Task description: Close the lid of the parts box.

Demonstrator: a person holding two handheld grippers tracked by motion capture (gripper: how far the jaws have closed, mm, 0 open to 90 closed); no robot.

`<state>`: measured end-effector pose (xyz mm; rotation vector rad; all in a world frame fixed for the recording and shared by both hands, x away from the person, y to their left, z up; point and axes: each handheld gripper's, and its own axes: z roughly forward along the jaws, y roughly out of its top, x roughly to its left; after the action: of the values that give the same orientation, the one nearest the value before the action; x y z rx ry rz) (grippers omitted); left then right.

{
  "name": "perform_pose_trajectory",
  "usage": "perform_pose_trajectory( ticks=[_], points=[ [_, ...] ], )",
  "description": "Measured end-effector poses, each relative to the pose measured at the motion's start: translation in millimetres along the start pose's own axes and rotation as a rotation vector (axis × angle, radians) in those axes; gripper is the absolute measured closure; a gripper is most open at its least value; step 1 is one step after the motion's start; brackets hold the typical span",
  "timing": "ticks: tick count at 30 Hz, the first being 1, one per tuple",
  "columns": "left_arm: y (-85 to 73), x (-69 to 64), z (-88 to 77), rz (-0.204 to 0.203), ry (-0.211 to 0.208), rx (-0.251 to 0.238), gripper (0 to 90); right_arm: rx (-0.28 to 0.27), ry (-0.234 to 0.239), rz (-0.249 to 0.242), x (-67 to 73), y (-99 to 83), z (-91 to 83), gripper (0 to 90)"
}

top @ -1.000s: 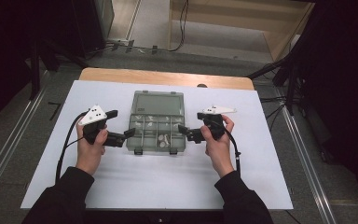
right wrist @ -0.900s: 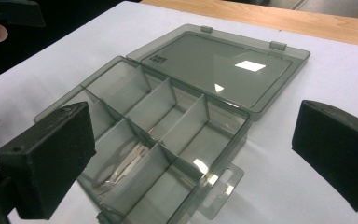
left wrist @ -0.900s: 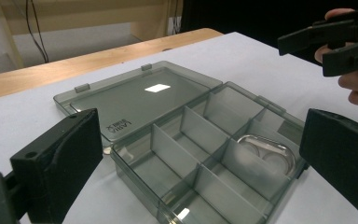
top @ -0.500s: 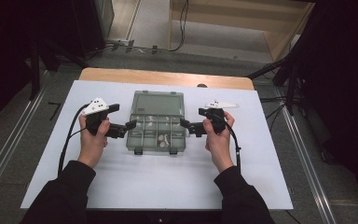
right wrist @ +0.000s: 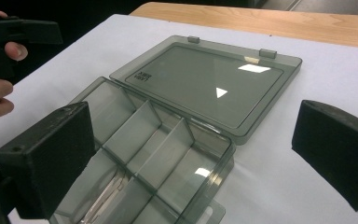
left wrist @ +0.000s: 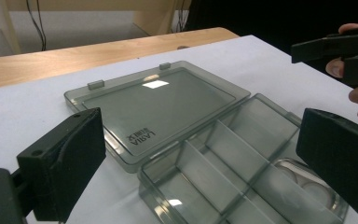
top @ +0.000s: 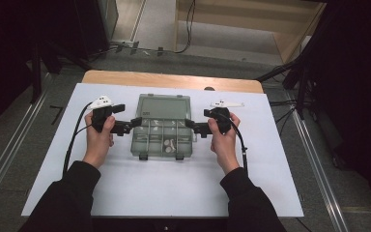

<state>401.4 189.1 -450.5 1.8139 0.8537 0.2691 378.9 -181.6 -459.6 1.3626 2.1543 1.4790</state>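
A smoky clear compartment box (top: 164,126) lies open in the middle of the white tabletop (top: 140,188), its lid (left wrist: 161,107) folded flat toward the far edge and the divided tray (right wrist: 144,154) nearer the person. The left claw (top: 136,121) sits at the tray's left side and the right claw (top: 188,123) at its right side, both close to the hinge line; each has its jaws spread wide and grips nothing, as both gripper views show plainly. Small pale parts (top: 170,144) rest in a near compartment. The step in hand looks like closing the box, or steadying it from both sides. To do that well, one claw should pin the tray wall so the light box does not skate on the smooth sheet, while the other catches the lid's far rim by its latch tabs (left wrist: 96,84) and swings it over in a slow arc. Keeping the tray level matters, lest the loose parts hop between compartments, and the lid must meet the tray squarely before pressing the latches home.
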Motion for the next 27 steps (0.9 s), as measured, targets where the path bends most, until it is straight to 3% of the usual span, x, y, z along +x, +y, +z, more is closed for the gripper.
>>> perform_pose_trajectory(
  ticks=[4,8,16,27],
  points=[
    [3.0,4.6,5.1,-0.008,0.016,0.008,4.7,0.004,-0.001,0.003,-2.5,4.1,3.1,0.0],
    [4.0,8.3,10.3,-0.019,0.006,0.019,6.0,0.003,0.001,-0.002,-3.4,7.6,6.3,0.0],
    [4.5,16.3,21.1,-0.087,0.013,0.032,13.6,0.019,0.016,0.018,-9.3,9.7,17.6,0.0],
    [4.6,24.5,31.7,-0.122,0.031,0.059,13.6,0.041,0.033,0.053,-19.8,10.3,32.0,0.0]
  ],
)
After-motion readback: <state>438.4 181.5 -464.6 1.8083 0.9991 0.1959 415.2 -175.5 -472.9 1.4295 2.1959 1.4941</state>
